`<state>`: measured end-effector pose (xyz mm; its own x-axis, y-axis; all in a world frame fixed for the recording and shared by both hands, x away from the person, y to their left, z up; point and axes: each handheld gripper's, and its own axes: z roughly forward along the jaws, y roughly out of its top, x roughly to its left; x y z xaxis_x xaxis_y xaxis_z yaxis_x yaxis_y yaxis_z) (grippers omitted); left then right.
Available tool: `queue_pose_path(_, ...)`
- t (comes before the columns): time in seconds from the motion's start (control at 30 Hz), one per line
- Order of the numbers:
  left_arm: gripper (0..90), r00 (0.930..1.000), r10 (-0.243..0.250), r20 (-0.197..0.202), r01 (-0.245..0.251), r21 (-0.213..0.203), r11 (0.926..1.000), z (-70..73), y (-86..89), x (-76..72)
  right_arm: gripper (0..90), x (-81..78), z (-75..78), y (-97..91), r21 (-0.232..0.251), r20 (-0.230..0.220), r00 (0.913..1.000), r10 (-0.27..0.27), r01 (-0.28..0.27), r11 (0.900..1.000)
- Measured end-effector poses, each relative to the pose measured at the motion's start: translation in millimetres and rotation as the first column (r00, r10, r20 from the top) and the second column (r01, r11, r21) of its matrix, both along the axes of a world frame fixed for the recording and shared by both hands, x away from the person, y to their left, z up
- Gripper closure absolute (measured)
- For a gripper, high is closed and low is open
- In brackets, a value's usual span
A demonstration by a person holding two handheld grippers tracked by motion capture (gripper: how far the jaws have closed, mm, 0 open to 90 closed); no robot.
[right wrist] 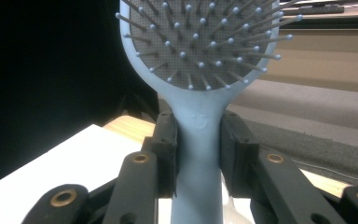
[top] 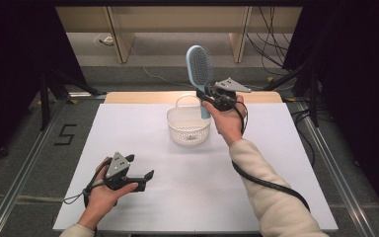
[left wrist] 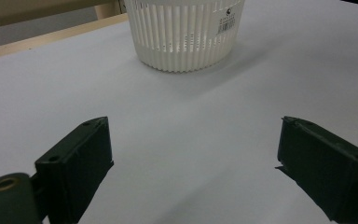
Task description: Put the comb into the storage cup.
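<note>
A light blue hairbrush (top: 200, 66) stands upright above the white slatted basket (top: 188, 126), its bristle head up and its handle end pointing down at the basket's right rim. My right gripper (top: 208, 98) is shut on the hairbrush handle (right wrist: 198, 154), with both black pads pressed against its sides just under the head (right wrist: 200, 42). My left gripper (top: 140, 168) rests low over the white table near the front left, open, with nothing between its jaws. Ahead of those open jaws stands the basket (left wrist: 184, 35).
The white tabletop (top: 276, 163) has a wooden strip (top: 143, 97) along its far edge. Metal rails (top: 335, 168) run along both sides of the table. Cables lie on the floor behind (top: 271, 49). A black cable trails from the right gripper along the sleeve (top: 271, 185).
</note>
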<state>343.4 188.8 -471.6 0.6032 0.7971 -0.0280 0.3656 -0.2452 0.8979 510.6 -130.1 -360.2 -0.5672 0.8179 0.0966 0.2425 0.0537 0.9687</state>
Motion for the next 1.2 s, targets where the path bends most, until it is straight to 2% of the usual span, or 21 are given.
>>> queue_pose_path(1.2,9.5,1.0000,0.000,0.000,0.000,-0.002,1.0000,-0.2,0.0,0.3,70.3,4.7,-1.0,8.8,-0.012,-0.010,0.9999,0.007,-0.007,0.9999)
